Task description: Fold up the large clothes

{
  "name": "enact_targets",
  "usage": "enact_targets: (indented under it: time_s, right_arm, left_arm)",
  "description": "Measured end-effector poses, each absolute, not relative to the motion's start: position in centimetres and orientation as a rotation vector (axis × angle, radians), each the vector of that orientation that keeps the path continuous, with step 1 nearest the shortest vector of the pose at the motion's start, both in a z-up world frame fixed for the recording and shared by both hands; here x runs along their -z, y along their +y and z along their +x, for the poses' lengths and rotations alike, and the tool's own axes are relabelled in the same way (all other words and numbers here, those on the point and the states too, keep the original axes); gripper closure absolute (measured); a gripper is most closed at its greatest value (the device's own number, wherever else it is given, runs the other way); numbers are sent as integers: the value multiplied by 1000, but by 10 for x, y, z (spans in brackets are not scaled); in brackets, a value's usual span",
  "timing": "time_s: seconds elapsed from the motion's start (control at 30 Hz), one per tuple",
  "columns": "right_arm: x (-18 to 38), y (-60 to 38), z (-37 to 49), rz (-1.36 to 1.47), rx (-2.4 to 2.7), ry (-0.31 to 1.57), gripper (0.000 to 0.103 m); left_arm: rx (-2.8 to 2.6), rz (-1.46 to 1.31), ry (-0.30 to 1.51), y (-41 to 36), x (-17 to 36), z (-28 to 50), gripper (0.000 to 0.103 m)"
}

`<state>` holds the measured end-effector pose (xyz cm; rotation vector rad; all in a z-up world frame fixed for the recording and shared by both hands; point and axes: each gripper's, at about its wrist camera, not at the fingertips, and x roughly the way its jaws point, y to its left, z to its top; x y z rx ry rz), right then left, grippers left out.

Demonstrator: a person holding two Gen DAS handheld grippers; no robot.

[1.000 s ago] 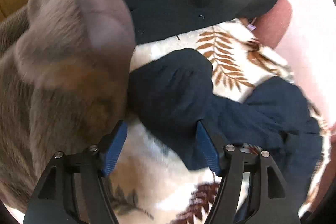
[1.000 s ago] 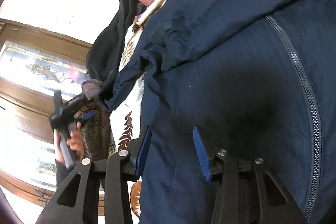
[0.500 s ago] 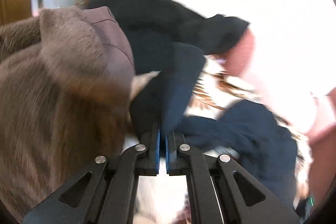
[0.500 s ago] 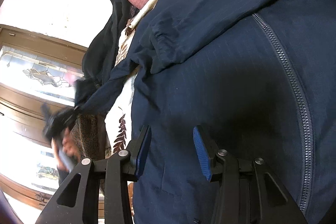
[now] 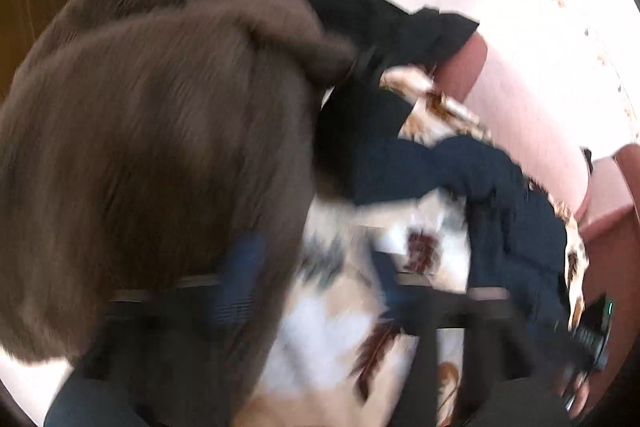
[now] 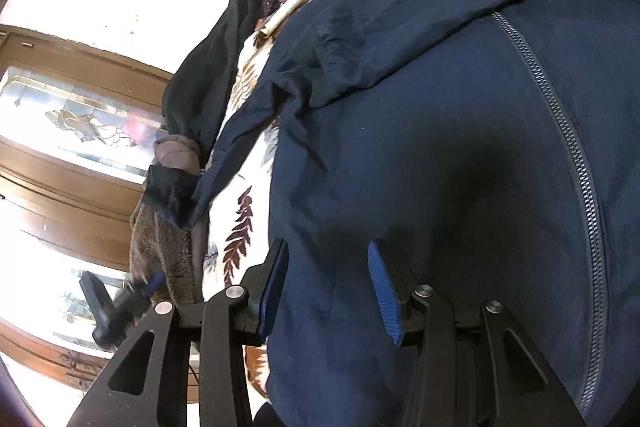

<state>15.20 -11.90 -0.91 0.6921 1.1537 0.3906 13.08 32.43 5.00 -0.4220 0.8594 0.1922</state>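
Right wrist view: the right gripper point(image 6: 328, 283) is hovering half-spread over the navy jacket point(image 6: 460, 155), pads not pressing it. That jacket is lying on the leaf-print blanket point(image 6: 240, 227). Beside the blanket, the left gripper point(image 5: 312, 271) has just been opening, nothing between its jaws.

Left hand-held gripper point(image 5: 316, 279) jaws just reopened, navy jacket point(image 6: 440, 167) sleeve released, swung toward brown fur garment point(image 5: 152, 147).

one navy jacket point(image 6: 460, 147), one black garment point(image 6: 208, 83), one brown fur coat point(image 5: 152, 155), one fern-print blanket point(image 6: 240, 227).
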Motion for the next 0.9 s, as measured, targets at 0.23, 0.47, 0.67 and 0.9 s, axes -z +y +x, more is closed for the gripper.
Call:
enact_targets:
  time_s: [0.23, 0.47, 0.67, 0.9]
  right_arm:
    - [21, -119, 148, 708, -394, 1194, 59]
    - [27, -131, 147, 708, -390, 1189, 59]
    - [36, -138, 146, 742, -368, 1197, 59]
    - [26, -128, 138, 711, -385, 1201, 59]
  left_arm:
    - [-425, -158, 954, 290, -39, 234, 17]
    - [-293, -425, 745, 338, -88, 216, 95]
    - [-9, -315, 587, 330, -125, 132, 94]
    - [-47, -345, 825, 345, -40, 50, 94]
